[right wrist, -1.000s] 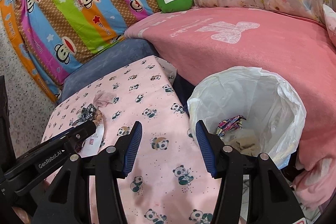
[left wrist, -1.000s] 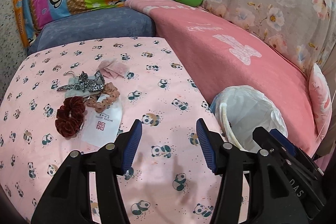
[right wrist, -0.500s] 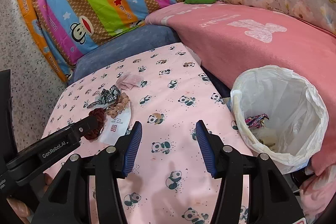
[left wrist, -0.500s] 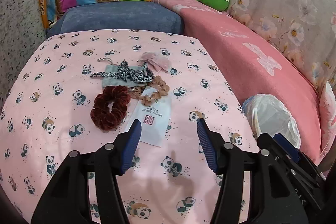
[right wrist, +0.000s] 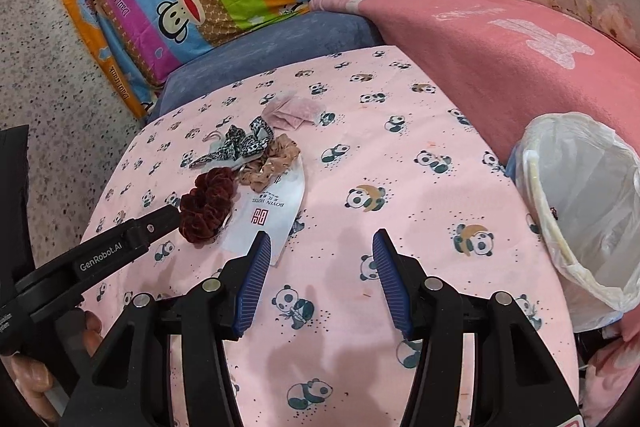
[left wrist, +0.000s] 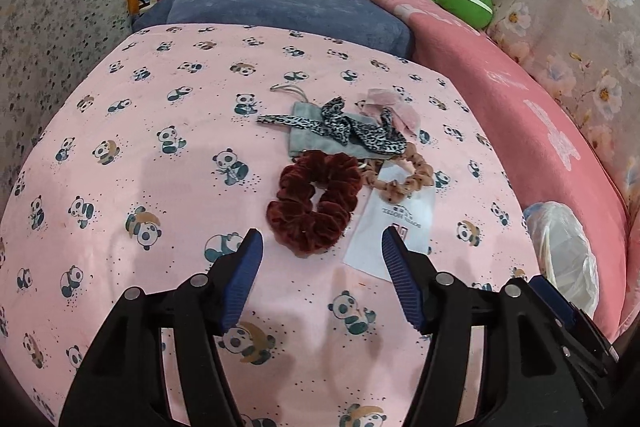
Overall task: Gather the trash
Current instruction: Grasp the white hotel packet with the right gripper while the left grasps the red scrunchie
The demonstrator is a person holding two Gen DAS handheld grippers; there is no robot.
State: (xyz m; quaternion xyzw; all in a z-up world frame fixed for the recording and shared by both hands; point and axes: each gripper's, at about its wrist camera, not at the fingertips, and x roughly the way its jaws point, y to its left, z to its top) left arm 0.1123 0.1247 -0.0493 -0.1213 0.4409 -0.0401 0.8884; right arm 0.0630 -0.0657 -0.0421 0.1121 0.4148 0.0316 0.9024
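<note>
The left tongs (left wrist: pixel 322 247) hang just short of the pile of small things on the panda-print desk (left wrist: pixel 120 187), their jaws opening and nothing between them. The dark red scrunchie (left wrist: pixel 314 201) lies straight ahead of them, just past the fingertips, and the white hotel packet (left wrist: pixel 394 223) lies just to its right, its near corner close to the right fingertip (left wrist: pixel 394 247). The packet looks like the likeliest trash in the pile; its long axis runs from near-left to far-right, slanting away from the tongs. The left tongs are plainly nearer to it than the right tongs (right wrist: pixel 318 247), which hover over bare cloth to the right of the pile, jaws about half apart and empty.

A tan scrunchie (left wrist: pixel 404 179) rests on the far end of the packet, so a pull from the near corner would probably drag it along. Farther off lie a leopard-print tie (left wrist: pixel 348 127) across a grey pouch (left wrist: pixel 308 139), and a pale pink fabric piece (left wrist: pixel 394 107). The bin with the white liner (right wrist: pixel 580 211) stands off the right edge of the desk, against the pink blanket (right wrist: pixel 500 67), well apart from the pile; in the right wrist view its mouth is open and unobstructed. The red scrunchie touches the packet's left edge and crowds the left jaw's path.
</note>
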